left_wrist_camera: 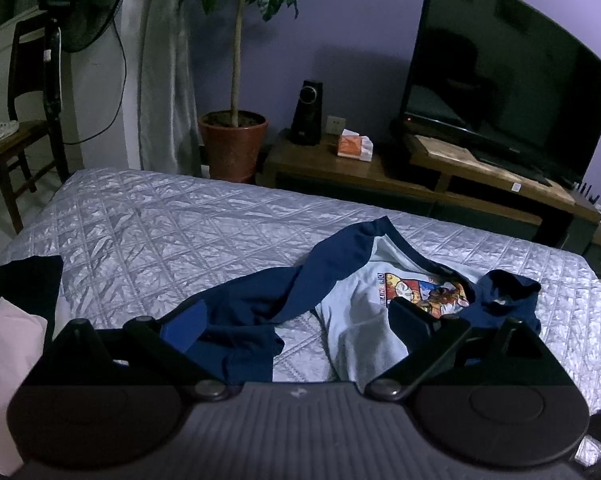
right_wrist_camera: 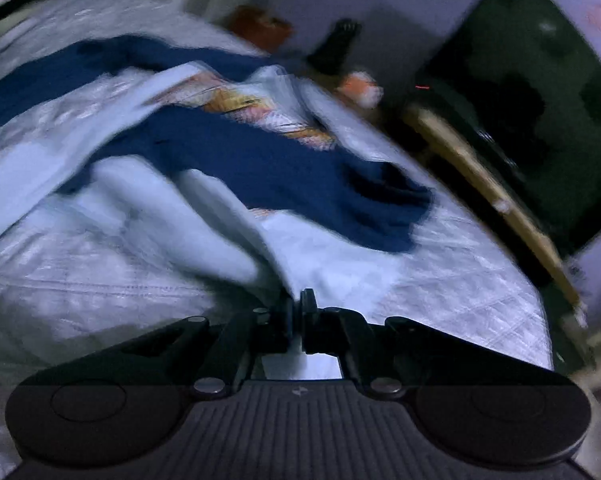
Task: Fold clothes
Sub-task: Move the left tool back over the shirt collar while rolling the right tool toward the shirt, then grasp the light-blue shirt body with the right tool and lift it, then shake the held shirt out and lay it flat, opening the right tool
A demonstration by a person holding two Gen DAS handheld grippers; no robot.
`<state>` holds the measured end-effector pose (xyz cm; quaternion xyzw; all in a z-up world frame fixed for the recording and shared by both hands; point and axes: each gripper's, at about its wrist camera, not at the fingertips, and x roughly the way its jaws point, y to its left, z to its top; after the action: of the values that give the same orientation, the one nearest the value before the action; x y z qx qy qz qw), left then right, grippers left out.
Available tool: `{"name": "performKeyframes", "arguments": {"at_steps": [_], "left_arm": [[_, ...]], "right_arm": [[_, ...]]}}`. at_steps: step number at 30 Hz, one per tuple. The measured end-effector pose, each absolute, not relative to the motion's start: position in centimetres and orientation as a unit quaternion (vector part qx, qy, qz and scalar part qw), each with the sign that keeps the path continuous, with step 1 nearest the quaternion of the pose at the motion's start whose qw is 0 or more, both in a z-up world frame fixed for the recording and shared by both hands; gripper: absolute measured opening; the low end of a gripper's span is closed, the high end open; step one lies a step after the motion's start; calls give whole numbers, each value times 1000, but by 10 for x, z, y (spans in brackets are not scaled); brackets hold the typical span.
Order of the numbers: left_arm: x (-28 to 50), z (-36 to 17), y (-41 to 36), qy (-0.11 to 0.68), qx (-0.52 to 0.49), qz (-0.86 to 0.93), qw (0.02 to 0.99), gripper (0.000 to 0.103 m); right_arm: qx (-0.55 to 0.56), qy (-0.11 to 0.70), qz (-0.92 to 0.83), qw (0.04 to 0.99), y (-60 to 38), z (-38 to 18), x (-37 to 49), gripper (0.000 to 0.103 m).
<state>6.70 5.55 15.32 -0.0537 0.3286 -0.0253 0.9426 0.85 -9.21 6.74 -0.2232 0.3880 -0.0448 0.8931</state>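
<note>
Fabric is pinched in your right gripper: its fingers are closed tight on a pale-blue edge of the shirt, low in the middle of the right wrist view. That view is smeared, so you cannot tell how much cloth sits between the pads. The shirt, pale blue with navy sleeves and a cartoon print, lies crumpled on the quilted bedspread, filling the lower centre of the left wrist view. Your left gripper is spread wide over it, holding nothing, one finger above a navy sleeve and the other above the pale body.

Likely trouble from here: a thin pinch may slip if you pull fast. Dragging with only one corner held may bunch the shirt further, since the sleeves are twisted across the body. The slick-looking bedspread may also ride up with the cloth.
</note>
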Motion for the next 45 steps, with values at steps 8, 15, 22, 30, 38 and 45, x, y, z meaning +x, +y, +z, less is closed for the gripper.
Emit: {"name": "performKeyframes", "arguments": {"at_steps": [8,15,22,30,38,45], "left_arm": [[69,154,58,336,-54,-17,940,97],[67,150,45,342,-7,-24,939,98],[67,147,45,349,17,-29,936,99],[66,149,45,349,16,-29,936,99],[67,150,47,350,10,-28,936,100],[67,147,41,352,20,-32,935,100]], "right_arm": [[-205,365,-70,905,-85,94,-31,33],[-74,415,94,902,-11,84,-6,77],[-46,448,107,886,25,55,12,7],[-43,409,248,877,75,75,-15,16],[8,397,89,913,4,88,3,81],[10,444,68,893,-8,61,35,50]]}}
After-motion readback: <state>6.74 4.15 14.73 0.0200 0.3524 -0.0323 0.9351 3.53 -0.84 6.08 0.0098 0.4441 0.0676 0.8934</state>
